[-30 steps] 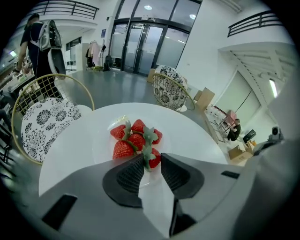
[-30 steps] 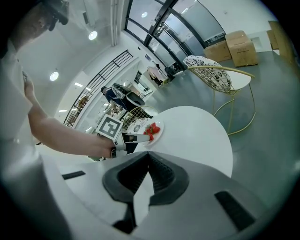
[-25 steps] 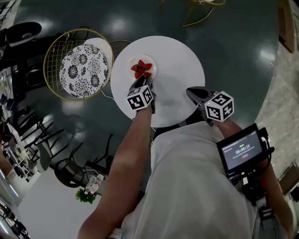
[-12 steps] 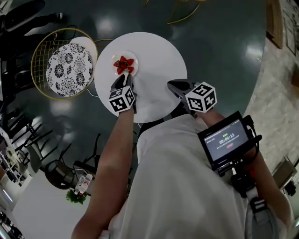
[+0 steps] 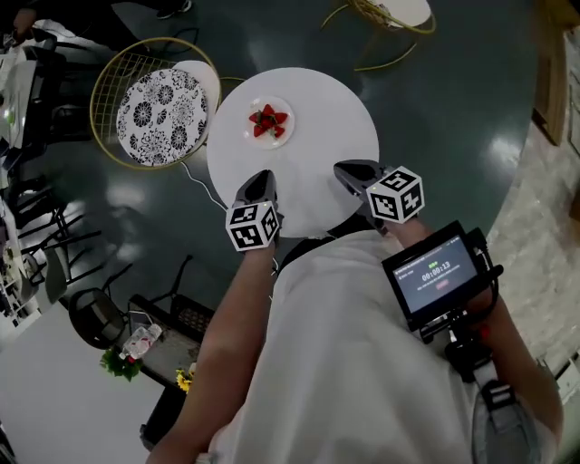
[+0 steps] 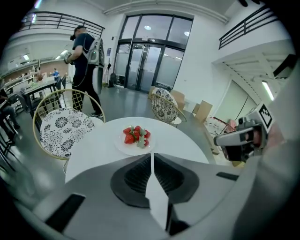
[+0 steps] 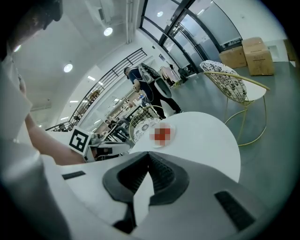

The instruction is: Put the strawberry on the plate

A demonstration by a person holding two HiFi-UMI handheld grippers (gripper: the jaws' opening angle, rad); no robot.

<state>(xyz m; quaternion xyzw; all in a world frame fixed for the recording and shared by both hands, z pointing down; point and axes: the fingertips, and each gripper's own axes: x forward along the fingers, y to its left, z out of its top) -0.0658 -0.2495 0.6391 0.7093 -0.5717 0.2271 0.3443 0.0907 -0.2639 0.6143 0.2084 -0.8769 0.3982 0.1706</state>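
Observation:
Several red strawberries [image 5: 269,120] lie together on a small white plate [image 5: 246,129] at the far side of the round white table [image 5: 317,172]. My left gripper [image 5: 263,178] hovers at the table's near edge, well short of the plate; its jaws are closing, their tips meet, and nothing is between them. In the left gripper view the strawberries [image 6: 136,135] and plate [image 6: 123,146] sit beyond the left gripper [image 6: 152,157]. My right gripper [image 5: 345,169] hangs over the near right of the table, shut and empty. From the right gripper view, the right gripper [image 7: 149,157] points toward the plate [image 7: 161,134].
A gold wire chair with a black-and-white patterned cushion [image 5: 154,104] stands left of the table. A second wire chair [image 5: 390,14] stands beyond it. A small monitor [image 5: 435,276] rides on the right forearm. A person [image 6: 86,51] stands in the background near the glass doors.
The left gripper has drawn back from right beside the plate to the table's near edge and its jaws have come together. The right gripper has stayed put.

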